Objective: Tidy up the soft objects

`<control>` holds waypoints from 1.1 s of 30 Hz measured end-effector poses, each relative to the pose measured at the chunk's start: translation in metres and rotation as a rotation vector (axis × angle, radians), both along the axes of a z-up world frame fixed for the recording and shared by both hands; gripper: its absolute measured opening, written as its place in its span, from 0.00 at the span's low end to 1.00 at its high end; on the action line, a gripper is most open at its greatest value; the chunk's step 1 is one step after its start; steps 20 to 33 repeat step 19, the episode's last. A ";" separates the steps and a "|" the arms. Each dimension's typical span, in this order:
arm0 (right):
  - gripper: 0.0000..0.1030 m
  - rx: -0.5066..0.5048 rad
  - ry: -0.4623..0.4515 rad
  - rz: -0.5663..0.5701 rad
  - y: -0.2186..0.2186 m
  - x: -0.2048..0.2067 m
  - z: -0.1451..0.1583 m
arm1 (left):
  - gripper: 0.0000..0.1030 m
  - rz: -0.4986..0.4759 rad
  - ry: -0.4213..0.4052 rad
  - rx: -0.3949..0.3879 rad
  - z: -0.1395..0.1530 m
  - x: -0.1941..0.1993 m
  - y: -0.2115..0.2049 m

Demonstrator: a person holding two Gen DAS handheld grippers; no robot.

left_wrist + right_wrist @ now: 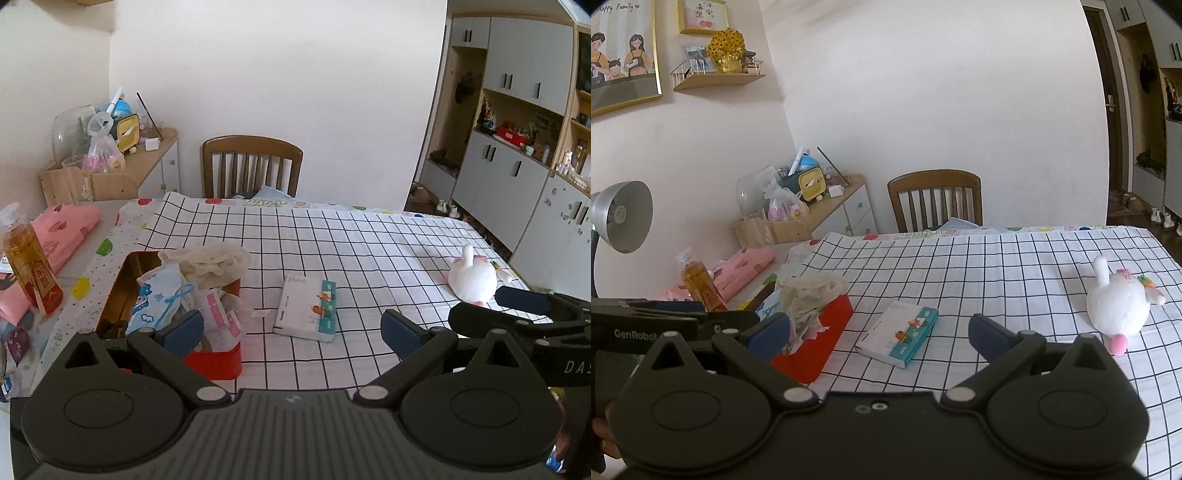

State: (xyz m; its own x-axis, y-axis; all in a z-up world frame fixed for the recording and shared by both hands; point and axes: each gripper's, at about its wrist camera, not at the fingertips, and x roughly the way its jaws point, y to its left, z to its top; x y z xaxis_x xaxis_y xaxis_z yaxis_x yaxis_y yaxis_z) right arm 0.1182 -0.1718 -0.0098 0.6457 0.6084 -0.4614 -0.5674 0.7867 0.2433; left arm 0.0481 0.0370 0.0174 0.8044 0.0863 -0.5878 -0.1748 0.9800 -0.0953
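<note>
Risk: red rectangular bin (pixel 216 360) is already heaped, so the flat white-and-teal tissue pack (pixel 898 339) right of it (white plush bunny (pixel 1117 304) farther right) could slide off; left gripper (pixel 291 330) and right gripper (pixel 877 332) both gape, holding nothing.

Right tongs (pixel 881 332) spread wide, tissue pack (pixel 898 339) ahead, white plush (pixel 1117 304) right, red box (pixel 816 343) left

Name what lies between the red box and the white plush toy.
A white-and-teal tissue pack lies flat on the checked cloth between red box and white plush toy; both views show it.
</note>
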 end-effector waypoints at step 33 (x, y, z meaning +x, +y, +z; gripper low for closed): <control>1.00 -0.021 0.010 -0.042 -0.003 0.003 -0.002 | 1.00 -0.003 0.002 0.021 0.000 0.000 -0.005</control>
